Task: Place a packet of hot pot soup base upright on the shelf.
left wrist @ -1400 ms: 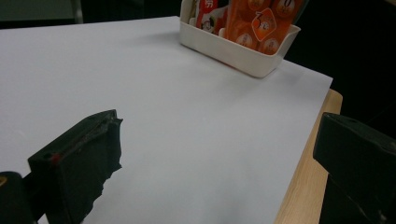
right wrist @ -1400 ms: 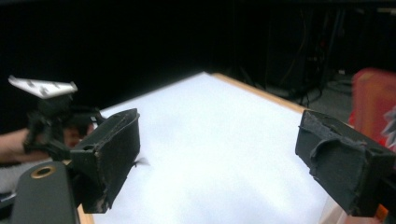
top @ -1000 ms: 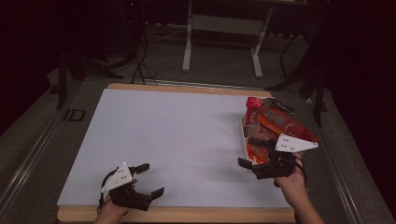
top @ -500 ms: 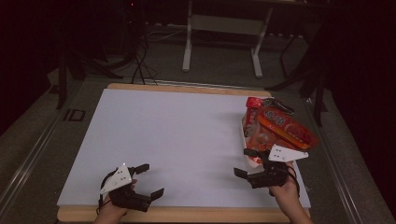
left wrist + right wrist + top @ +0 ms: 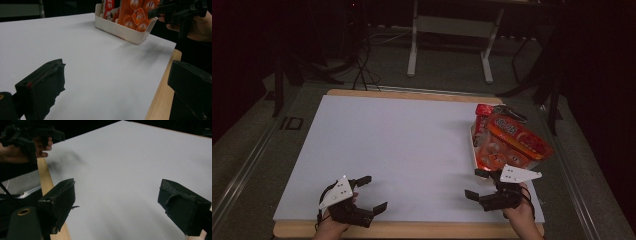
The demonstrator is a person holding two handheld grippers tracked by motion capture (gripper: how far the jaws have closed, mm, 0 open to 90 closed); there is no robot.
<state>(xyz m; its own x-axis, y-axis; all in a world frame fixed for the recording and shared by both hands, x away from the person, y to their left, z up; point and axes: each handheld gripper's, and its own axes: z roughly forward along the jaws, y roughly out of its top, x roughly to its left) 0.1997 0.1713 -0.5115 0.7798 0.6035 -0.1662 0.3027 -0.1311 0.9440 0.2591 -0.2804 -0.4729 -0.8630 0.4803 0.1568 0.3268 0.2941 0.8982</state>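
A white tray [image 5: 473,145] at the table's right edge holds orange and red snack bags [image 5: 509,142]. My right gripper [image 5: 476,183] hovers just in front of the tray near the front edge, open and empty. At the front left, my left gripper [image 5: 373,192] is also open with nothing in it. In the left gripper view the jaws [image 5: 117,85] stand wide over bare white sheet, with the tray [image 5: 125,30] and bags [image 5: 135,12] beyond. The right gripper view has its jaws [image 5: 122,205] spread over the sheet, and the other hand [image 5: 41,147] is far off.
A white sheet [image 5: 402,140] covers a wooden board whose edge [image 5: 412,231] runs along the front. A metal stand [image 5: 447,45] and cables [image 5: 362,65] are on the dark floor behind the table.
My right gripper has drawn back from the tray of bags toward the front edge, open and empty. The left gripper has stayed put.
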